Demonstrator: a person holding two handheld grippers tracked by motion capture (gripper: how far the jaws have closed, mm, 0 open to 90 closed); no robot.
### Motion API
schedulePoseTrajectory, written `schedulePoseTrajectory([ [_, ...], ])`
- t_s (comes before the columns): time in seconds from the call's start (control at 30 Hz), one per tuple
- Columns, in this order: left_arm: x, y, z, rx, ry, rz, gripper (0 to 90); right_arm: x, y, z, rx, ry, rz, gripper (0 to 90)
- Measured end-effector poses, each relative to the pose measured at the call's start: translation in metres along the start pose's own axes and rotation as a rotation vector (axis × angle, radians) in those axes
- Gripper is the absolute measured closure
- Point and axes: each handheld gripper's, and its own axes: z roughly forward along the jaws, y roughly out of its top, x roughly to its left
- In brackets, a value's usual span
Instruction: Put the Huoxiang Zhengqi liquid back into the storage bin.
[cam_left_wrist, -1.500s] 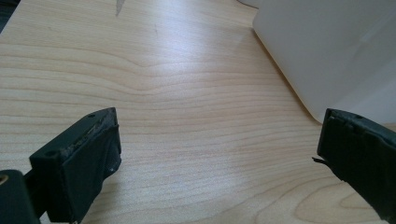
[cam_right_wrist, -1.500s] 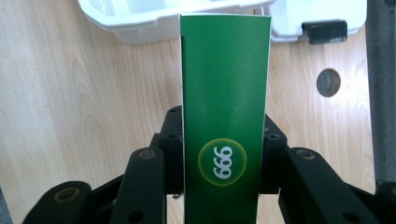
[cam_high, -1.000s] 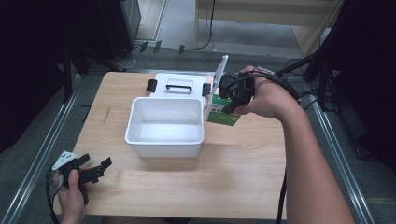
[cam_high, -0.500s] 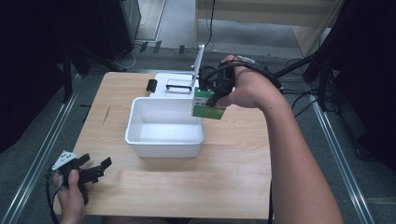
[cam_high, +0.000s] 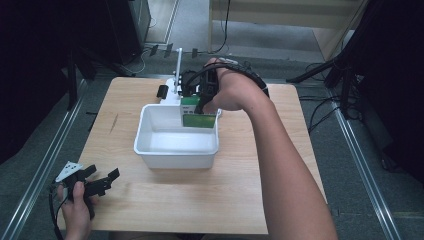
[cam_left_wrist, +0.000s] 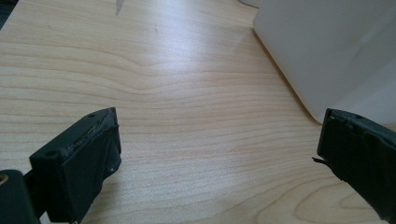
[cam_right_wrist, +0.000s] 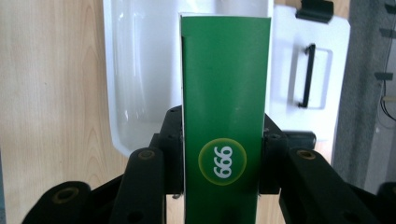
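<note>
Your right gripper (cam_high: 199, 102) is clamped on a green box (cam_high: 198, 115), one pad pressed flat on each of its long sides. In the high view that box hangs just above centre of the frame, over the far right corner of the white plastic tub (cam_high: 176, 156), with its lower edge at about the level of the rim. In the right gripper view the green box (cam_right_wrist: 225, 107) stands up the middle of the frame between your two black jaws, a yellow-ringed round mark with white digits on its lower face, and the white tub (cam_right_wrist: 140, 70) lies behind it at upper left. The tub's lid (cam_right_wrist: 310, 74), white with a black handle, lies just beyond the tub at upper right.

Your left gripper (cam_high: 92, 182) rests at the lower left of the high view, on the bare wooden table (cam_high: 250, 200), well apart from the tub. Its jaws stand wide apart with nothing between them; in the left gripper view the tub's wall (cam_left_wrist: 327, 51) is at upper right.
</note>
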Motion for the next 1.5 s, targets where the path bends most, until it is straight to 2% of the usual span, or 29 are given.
schedulePoseTrajectory([
  [0.1,0.0,0.0,0.0,0.0,0.0,0.0,0.6,0.0,0.007,0.008,-0.003,0.008,-0.007,63.6],
  [0.3,0.0,0.0,0.0,-0.004,0.001,-0.005,0.6,-0.001,0.011,0.023,0.034,0.018,-0.024,63.5],
  [0.57,0.0,0.0,0.0,-0.003,0.001,-0.004,0.6,-0.003,0.003,0.037,0.062,0.017,-0.007,63.4],
  [0.67,0.0,0.0,0.0,-0.001,0.0,-0.003,0.6,-0.002,0.001,0.041,0.052,0.018,0.002,63.4],
  [0.87,0.0,0.0,0.0,0.0,0.001,0.002,0.6,-0.002,0.0,0.048,0.086,0.011,0.013,63.1],
  [0.93,0.0,0.0,0.0,0.001,0.001,0.001,0.6,-0.004,-0.001,0.051,0.085,0.011,0.007,63.2],
  [1.2,0.0,0.0,0.0,0.001,0.002,-0.002,0.6,-0.007,-0.009,0.064,0.084,0.018,0.032,63.5],
  [1.5,0.0,0.0,0.0,0.001,0.002,-0.002,0.6,-0.005,-0.01,0.078,0.091,0.023,0.024,63.5],
])
